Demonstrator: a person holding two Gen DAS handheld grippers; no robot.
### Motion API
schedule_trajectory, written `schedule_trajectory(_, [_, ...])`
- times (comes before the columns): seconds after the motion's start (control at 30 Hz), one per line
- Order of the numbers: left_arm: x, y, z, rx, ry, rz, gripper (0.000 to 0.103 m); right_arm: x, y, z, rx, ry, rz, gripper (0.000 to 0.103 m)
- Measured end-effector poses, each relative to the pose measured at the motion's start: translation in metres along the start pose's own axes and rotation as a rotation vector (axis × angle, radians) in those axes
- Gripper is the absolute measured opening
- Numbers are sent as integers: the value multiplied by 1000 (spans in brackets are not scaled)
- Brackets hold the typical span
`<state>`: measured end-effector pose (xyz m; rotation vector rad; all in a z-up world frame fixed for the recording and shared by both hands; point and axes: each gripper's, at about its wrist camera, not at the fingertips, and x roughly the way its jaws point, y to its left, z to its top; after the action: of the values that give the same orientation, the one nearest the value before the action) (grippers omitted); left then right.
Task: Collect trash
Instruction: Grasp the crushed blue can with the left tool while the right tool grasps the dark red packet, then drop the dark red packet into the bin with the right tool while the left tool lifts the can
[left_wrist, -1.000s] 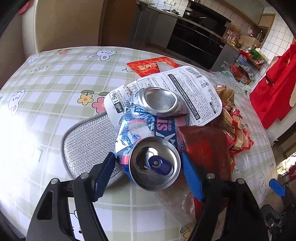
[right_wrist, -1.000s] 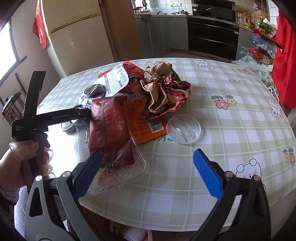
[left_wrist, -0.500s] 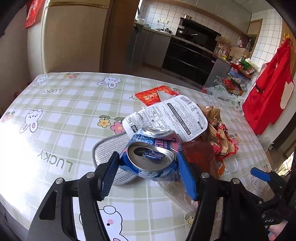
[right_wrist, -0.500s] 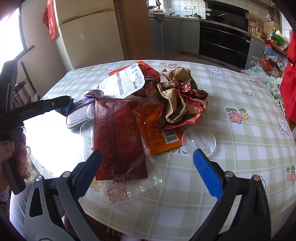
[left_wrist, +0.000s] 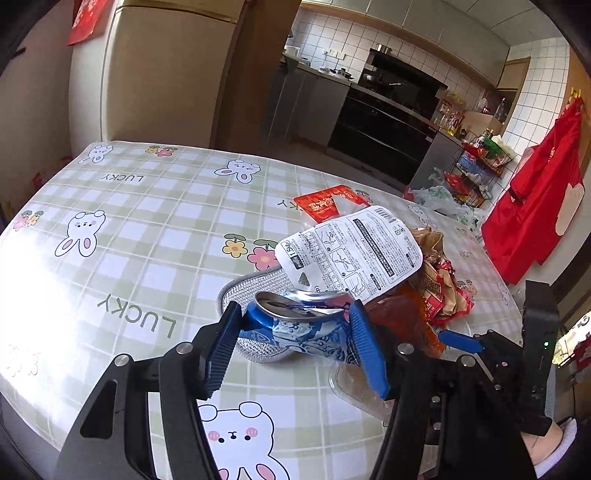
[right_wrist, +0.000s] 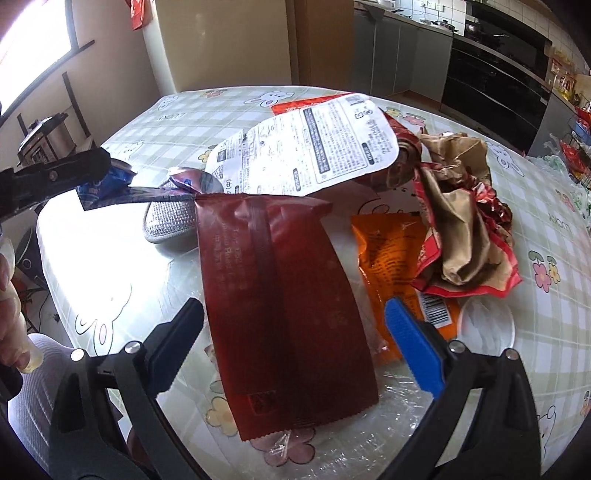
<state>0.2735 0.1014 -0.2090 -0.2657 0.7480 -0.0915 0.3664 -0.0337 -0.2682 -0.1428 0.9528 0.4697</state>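
Left gripper (left_wrist: 295, 341) clamped on crushed blue aluminium can (left_wrist: 301, 326), lifted just above checked tablecloth (left_wrist: 147, 229) — jaws just been closing; dented wall may slip. Right gripper (right_wrist: 295, 332) open, empty — straddling dark red foil wrapper (right_wrist: 284, 314)

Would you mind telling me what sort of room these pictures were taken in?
Most likely a home kitchen with a dining area. A black built-in stove sits in a tiled counter run, a beige fridge stands nearby, and the table wears a bunny-print "LUCKY" cloth.
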Motion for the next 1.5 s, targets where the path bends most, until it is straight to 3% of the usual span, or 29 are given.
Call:
schedule_trajectory(0.07, [-2, 3, 1, 1, -7, 0, 59, 1, 1, 1, -4, 8, 10, 80])
schedule_trajectory(0.27, [-13, 4, 13, 13, -51, 5, 59, -21, -7, 2, 32, -75, 30, 69])
schedule_trajectory(0.57, [-45, -14, 26, 75, -117, -10, 59, -76, -16, 3, 84, -179, 31, 69])
schedule_trajectory(0.87, [-97, -31, 19, 106, -154, -35, 59, -138, -13, -12, 103, -275, 22, 69])
schedule_trajectory(1.27, [-174, -46, -18, 105, -194, -67, 59, -215, 12, -63, 117, -351, 38, 69])
schedule_trajectory(1.5, [-208, -47, -40, 104, -221, -74, 59, -239, 36, -100, 95, -343, 36, 69])
